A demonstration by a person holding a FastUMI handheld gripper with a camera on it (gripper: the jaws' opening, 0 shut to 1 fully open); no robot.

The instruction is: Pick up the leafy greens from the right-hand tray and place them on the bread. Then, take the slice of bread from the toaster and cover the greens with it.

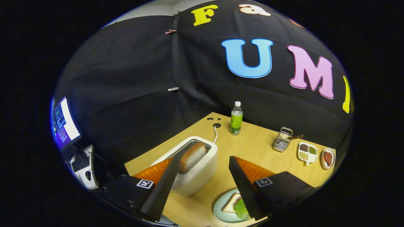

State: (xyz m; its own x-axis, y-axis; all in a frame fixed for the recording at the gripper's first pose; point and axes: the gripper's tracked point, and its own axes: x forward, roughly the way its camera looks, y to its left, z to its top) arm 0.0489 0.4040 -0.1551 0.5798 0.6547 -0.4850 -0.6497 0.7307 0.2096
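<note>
Greens [241,210] already lie on the plate's [221,210] bread — so the hand-held gripper [202,162], spread and empty, hovers by the toaster [197,176] for its slice [193,157].

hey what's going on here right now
A person's handheld gripper hangs open above a wooden table, holding nothing. The leafy greens already lie on the bread on a plate beneath the fingers. A second slice of bread stands in the white toaster just ahead, so the covering step is not yet done.
</note>
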